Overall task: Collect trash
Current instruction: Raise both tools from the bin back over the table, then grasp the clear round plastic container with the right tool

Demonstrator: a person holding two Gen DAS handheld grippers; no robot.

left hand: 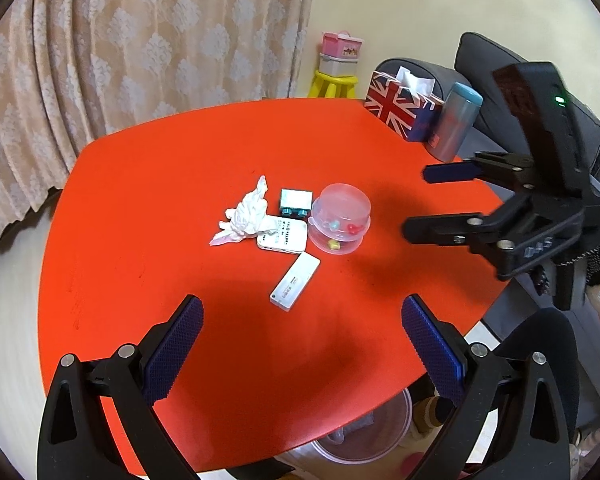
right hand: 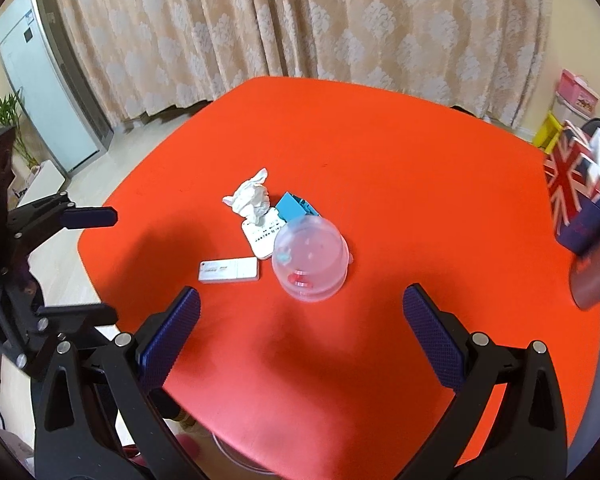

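Note:
A crumpled white tissue (left hand: 245, 216) lies mid-table on the orange table (left hand: 148, 208), partly over a flat white case (left hand: 282, 236). It shows in the right wrist view too (right hand: 252, 198). My left gripper (left hand: 302, 312) is open and empty, above the table's near side. My right gripper (right hand: 302, 304) is open and empty, also hovering short of the pile. The right gripper shows in the left wrist view (left hand: 414, 202) at the table's right. The left gripper shows in the right wrist view (right hand: 114, 262) at the left edge.
Beside the tissue are a small teal box (left hand: 296, 201), a clear round plastic container (left hand: 340, 218) and a white rectangular stick-like box (left hand: 295, 282). A Union Jack tissue box (left hand: 402, 108) and a blue tumbler (left hand: 456, 122) stand at the far right. A clear bin (left hand: 364, 436) sits under the near edge.

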